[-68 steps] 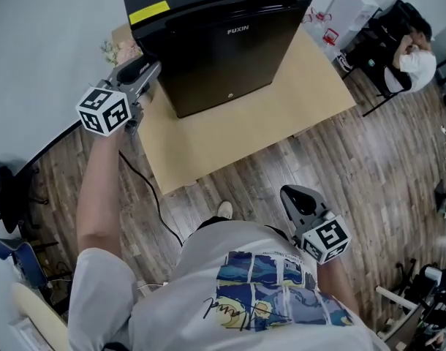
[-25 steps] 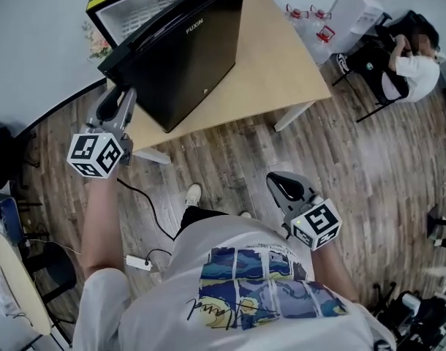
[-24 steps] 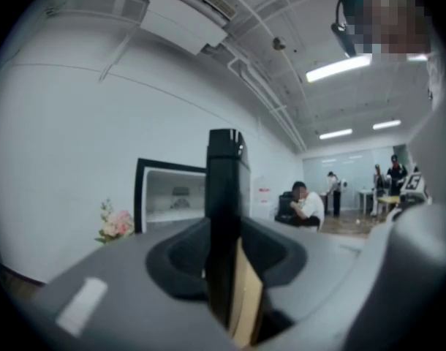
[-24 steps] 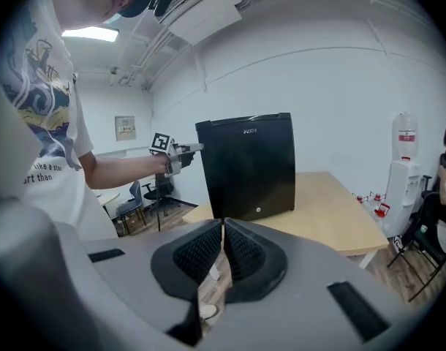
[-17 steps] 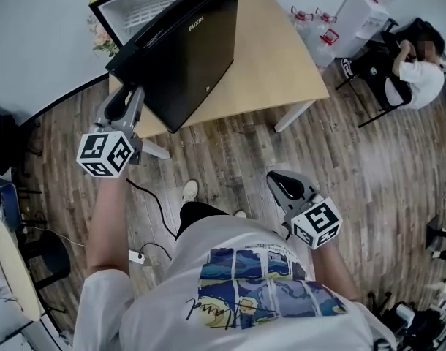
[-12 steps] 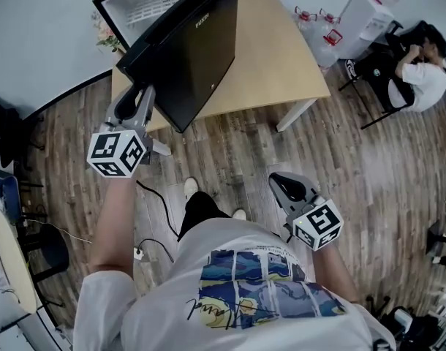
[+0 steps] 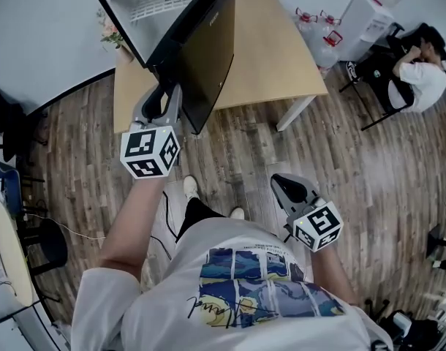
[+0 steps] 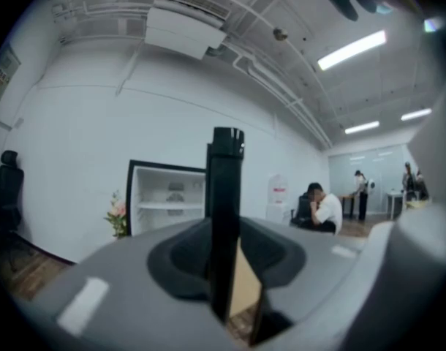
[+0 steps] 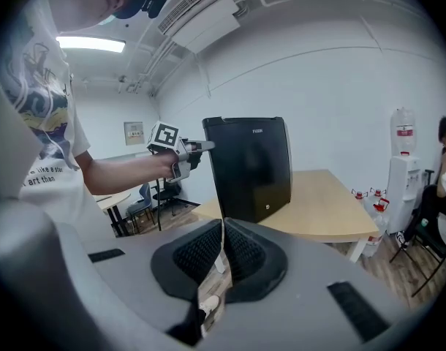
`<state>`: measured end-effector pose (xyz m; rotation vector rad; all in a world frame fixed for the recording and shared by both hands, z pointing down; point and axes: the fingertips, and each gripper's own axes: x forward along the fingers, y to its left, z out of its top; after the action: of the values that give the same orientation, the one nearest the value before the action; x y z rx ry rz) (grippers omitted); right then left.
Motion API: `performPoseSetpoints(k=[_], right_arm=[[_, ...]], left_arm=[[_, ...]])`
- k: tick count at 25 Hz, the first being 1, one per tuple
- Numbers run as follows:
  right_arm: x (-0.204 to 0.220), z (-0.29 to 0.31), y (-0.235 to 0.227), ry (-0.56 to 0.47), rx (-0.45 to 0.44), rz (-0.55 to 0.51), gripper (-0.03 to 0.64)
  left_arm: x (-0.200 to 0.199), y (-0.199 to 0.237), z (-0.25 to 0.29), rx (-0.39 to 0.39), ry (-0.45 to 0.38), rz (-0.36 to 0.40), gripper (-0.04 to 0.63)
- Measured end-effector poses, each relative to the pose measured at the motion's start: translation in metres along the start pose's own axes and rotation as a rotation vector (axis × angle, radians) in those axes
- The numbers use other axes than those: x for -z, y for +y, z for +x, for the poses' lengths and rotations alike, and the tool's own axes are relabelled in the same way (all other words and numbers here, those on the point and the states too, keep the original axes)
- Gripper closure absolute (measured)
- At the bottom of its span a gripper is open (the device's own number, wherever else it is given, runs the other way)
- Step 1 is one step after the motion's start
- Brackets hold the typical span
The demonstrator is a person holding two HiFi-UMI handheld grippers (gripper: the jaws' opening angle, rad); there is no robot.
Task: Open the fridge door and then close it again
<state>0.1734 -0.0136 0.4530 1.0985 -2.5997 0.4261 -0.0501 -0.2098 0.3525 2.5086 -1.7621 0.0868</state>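
The black mini fridge [image 7: 146,6] stands on the wooden table [image 7: 274,50] with its white inside [image 8: 168,199] showing. Its door [image 7: 208,57] is swung wide open and stands edge-on. My left gripper [image 7: 164,97] points level at the door's free edge. In the left gripper view that edge [image 8: 224,189] runs upright between the jaws of the left gripper [image 8: 227,229], and the jaws have just been closing on it. My right gripper [image 7: 281,183] hangs low by the person's waist, well away from the fridge. In the right gripper view, the right gripper [image 9: 223,229] is shut on nothing and faces the door's front [image 9: 252,167].
A person [image 7: 420,57] sits at the far right beside a white water dispenser [image 7: 365,13] and bottles [image 7: 318,24]. Flowers [image 7: 110,35] stand behind the fridge. A cable [image 7: 168,225] lies on the wood floor by the person's shoe [image 7: 188,189]. A chair [image 7: 47,247] stands at the left.
The door has swung further open, from facing forward to edge-on. My left gripper has travelled rightward with its edge. My right gripper has stayed by the waist.
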Motion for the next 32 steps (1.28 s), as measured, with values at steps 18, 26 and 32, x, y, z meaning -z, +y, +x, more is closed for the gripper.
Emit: performPoseSetpoints(k=[18, 26, 32], right_arm=[[0.017, -0.030, 0.007, -0.013, 0.020, 0.013, 0.597], [0.023, -0.041, 0.007, -0.009, 0.041, 0.009, 0.597], [0.023, -0.050, 0.005, -0.010, 0.062, 0.011, 0.597]], left_arm=[[0.002, -0.098, 0.009, -0.081, 0.015, -0.018, 0.474], [0.001, -0.146, 0.020, -0.065, 0.025, -0.014, 0.474], [0.000, -0.178, 0.031, -0.040, 0.009, -0.007, 0.476]])
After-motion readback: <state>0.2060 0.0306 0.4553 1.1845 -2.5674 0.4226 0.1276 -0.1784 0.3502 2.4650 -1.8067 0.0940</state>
